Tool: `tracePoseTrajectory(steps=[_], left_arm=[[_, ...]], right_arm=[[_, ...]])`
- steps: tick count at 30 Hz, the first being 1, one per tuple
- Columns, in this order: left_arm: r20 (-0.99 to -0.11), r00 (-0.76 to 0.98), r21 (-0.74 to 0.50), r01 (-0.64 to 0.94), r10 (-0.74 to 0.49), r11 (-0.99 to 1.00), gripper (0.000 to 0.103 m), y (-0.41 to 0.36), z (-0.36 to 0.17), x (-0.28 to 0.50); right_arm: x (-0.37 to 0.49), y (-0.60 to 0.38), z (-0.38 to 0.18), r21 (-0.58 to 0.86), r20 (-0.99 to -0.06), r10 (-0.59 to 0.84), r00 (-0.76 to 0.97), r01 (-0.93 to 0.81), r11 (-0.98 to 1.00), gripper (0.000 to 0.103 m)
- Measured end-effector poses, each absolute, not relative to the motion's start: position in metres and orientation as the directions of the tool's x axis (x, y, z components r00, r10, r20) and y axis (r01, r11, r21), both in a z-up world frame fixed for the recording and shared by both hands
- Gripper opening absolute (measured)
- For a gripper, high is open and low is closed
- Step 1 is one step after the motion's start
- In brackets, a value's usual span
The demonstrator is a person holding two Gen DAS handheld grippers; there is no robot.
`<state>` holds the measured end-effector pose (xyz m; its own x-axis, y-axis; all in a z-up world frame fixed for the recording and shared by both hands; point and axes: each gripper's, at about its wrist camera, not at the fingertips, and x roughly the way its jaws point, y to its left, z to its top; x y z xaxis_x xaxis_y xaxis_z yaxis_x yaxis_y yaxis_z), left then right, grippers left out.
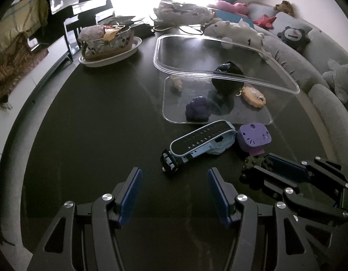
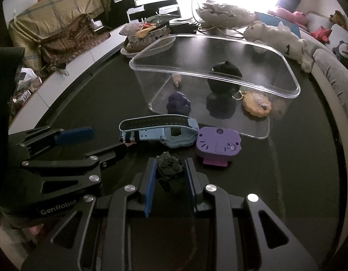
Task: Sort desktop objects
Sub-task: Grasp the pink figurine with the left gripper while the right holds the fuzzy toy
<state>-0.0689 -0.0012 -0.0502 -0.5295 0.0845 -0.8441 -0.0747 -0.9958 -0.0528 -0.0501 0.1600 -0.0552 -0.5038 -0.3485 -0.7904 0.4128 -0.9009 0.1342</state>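
Observation:
A clear plastic box [image 1: 277, 83] [image 2: 293, 90] stands on the dark table and holds a black toy [image 1: 228, 79] [image 2: 223, 79], a purple lump [image 1: 197, 109] [image 2: 178, 103], an orange keychain [image 1: 253, 96] [image 2: 256, 106] and a small tan figure [image 1: 177, 83] [image 2: 176, 79]. In front of it lie a blue-and-black watch [image 1: 201, 142] [image 2: 158, 131] and a purple watch [image 1: 255, 137] [image 2: 219, 145]. My right gripper [image 2: 170, 169] [image 1: 253, 164] is shut on a small dark green toy tank [image 2: 169, 167] [image 1: 250, 161]. My left gripper [image 1: 174, 174] [image 2: 106, 140] is open and empty, just short of the blue watch.
A cloth-covered basket on a white plate [image 1: 110, 43] [image 2: 142, 38] stands at the back left. A white plush toy [image 1: 235, 30] [image 2: 280, 38] lies behind the box. A grey sofa [image 1: 309, 67] curves along the right edge. A white bowl [image 1: 183, 11] stands at the far end.

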Motion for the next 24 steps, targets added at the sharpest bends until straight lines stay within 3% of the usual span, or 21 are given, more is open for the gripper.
tracePoseTrajectory(steps=[17, 24], left_arm=[[-0.860, -0.492, -0.098, -0.101, 0.135, -0.990, 0.054, -0.010, -0.083, -0.094], [-0.860, -0.487, -0.110, -0.116, 0.153, -0.987, 0.039, -0.004, -0.091, -0.106]], right_arm=[[-0.066, 0.145, -0.077, 0.096, -0.820, -0.268, -0.505, 0.341, -0.935, 0.022], [-0.074, 0.144, -0.079, 0.092, -0.822, -0.261, -0.506, 0.335, -0.938, 0.023]])
